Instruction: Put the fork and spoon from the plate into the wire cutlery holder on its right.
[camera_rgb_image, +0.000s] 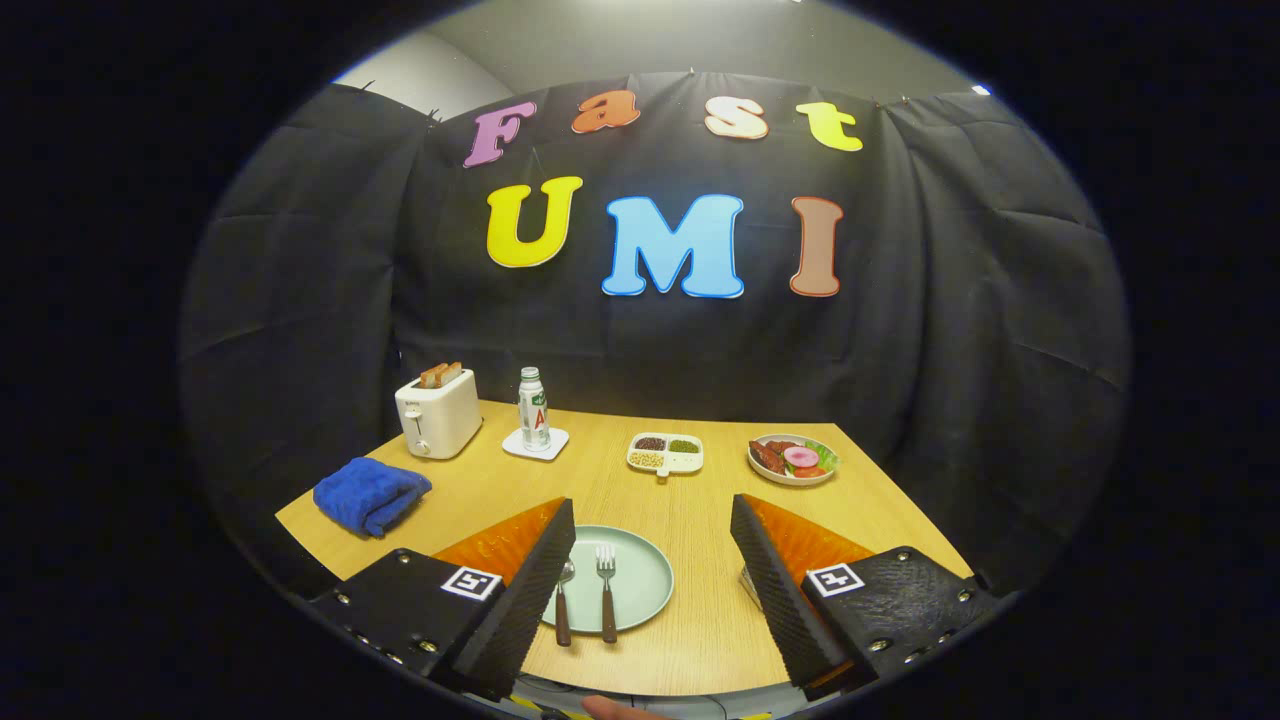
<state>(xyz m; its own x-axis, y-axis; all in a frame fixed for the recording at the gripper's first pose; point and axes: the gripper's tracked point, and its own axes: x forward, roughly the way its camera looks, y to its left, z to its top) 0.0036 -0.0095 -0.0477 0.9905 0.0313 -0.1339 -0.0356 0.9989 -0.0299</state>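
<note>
A pale green plate (640, 575) lies on the wooden table (700, 620), low between my fingers and closer to the left one. On it lie a spoon (564, 600) on the left and a fork (606, 590) on the right, side by side, both with dark brown handles pointing toward me. My gripper (652, 508) is open and wide above the table, with nothing between its fingers. The left finger (530, 590) covers the plate's left rim. A small pale bit of something (746, 582) peeks out beside the right finger (775, 590); I cannot tell whether it is the wire holder.
At the back stand a white toaster (437, 412) with toast, a bottle (533, 408) on a coaster, a divided snack dish (665, 452) and a plate of food (792, 458). A blue cloth (372, 493) lies at the left. A person's fingertip (610, 708) shows below the near table edge.
</note>
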